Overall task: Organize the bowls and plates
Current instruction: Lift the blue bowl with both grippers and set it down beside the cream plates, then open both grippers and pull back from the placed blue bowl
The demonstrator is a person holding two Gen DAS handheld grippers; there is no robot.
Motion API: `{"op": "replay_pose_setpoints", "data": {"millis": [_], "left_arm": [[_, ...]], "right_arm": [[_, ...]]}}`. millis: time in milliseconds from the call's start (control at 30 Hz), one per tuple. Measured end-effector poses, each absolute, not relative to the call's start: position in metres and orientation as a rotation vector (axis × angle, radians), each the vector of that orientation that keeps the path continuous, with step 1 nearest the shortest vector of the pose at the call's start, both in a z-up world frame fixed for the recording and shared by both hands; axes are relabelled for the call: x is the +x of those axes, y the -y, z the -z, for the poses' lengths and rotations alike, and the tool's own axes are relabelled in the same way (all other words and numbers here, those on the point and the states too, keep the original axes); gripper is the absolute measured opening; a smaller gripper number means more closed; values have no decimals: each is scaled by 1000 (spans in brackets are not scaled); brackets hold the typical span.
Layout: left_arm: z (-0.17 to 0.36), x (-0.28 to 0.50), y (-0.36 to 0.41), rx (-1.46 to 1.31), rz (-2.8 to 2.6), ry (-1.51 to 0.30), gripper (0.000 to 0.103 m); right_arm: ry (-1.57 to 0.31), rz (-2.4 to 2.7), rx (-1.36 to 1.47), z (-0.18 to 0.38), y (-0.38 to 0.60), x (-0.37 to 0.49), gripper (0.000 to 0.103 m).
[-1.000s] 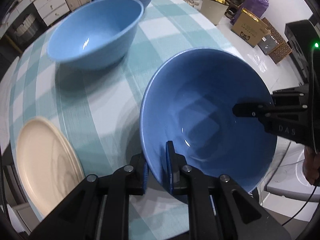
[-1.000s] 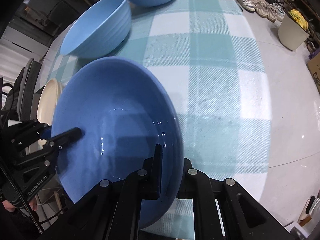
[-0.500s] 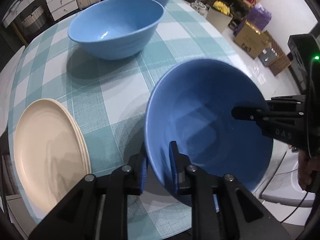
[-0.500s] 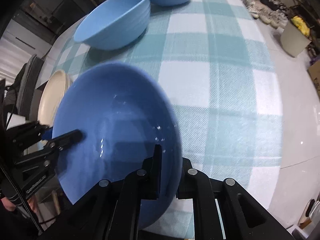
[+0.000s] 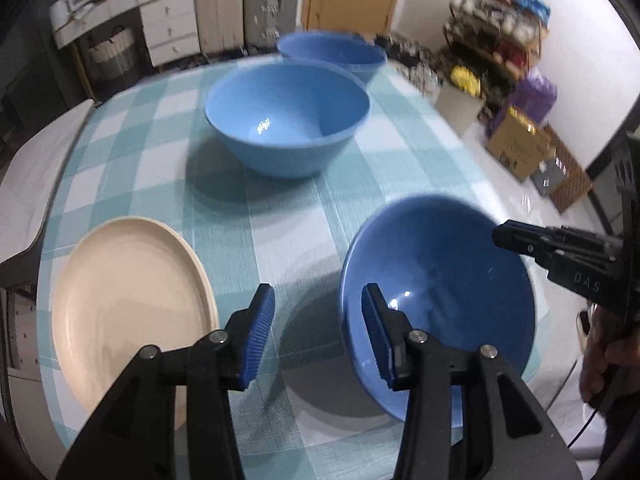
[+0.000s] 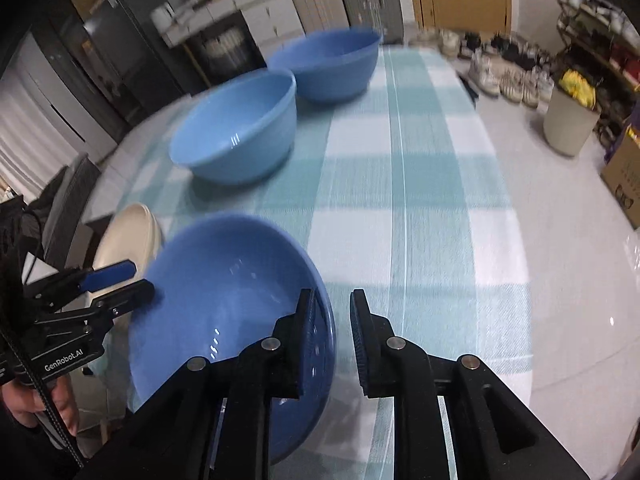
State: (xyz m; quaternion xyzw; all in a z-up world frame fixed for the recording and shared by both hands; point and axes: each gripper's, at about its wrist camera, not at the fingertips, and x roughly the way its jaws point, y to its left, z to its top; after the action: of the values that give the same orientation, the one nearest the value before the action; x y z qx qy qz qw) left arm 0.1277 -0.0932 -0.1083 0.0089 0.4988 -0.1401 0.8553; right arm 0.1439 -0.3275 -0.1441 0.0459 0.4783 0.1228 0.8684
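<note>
left gripper [image 5: 318, 328]: jaws just spread, off near bowl [image 5: 440, 296] rim | right gripper [image 6: 332, 336]: parting, apparently released | plate [image 5: 128, 304]: 9 o'clock

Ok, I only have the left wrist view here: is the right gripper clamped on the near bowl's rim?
Observer: No. In the right wrist view the near bowl has its rim between the right gripper fingers, but a gap shows at the outer one; they have just been opening.
Operator: Is that cream plate a single one?
Observer: Seen nearly edge-on from there, the cream plate shows two rims, so it is likely a stack.
</note>
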Motion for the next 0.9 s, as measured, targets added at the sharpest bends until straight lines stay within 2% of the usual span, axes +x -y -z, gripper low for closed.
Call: {"op": "replay_pose_setpoints", "data": {"millis": [167, 233, 300, 333, 367, 400, 433, 500, 567, 600, 633, 900], "left_arm": [[80, 112, 83, -48, 282, -925, 51], [69, 102, 81, -35, 245, -856, 51], [61, 94, 80, -35, 228, -794, 54], [59, 91, 80, -32, 217, -769, 63], [58, 89, 80, -32, 210, -755, 73], [55, 85, 79, -32, 195, -721, 92], [54, 81, 78, -29, 184, -690, 97], [51, 71, 78, 3, 146, -604, 98], [52, 69, 83, 97, 109, -553, 103], [56, 72, 87, 159, 68, -544, 103], [59, 76, 89, 191, 38, -551, 103], [75, 86, 65, 24, 99, -634, 103]], "right_arm": [[-799, -257, 98, 110, 326, 121, 19], [-716, -299, 135, 98, 322, 107, 24], [-631, -324, 176, 88, 316, 94, 38], [-592, -328, 197, 85, 312, 88, 60], [-556, -335, 212, 83, 309, 81, 77], [-510, -354, 218, 80, 305, 73, 81], [-474, -363, 211, 78, 300, 66, 83], [-445, -351, 191, 75, 291, 57, 84], [-436, -328, 194, 74, 289, 50, 89], [-425, -304, 202, 74, 290, 47, 92], [-411, -274, 199, 75, 290, 45, 101], [-344, -256, 130, 77, 285, 31, 102]]}}
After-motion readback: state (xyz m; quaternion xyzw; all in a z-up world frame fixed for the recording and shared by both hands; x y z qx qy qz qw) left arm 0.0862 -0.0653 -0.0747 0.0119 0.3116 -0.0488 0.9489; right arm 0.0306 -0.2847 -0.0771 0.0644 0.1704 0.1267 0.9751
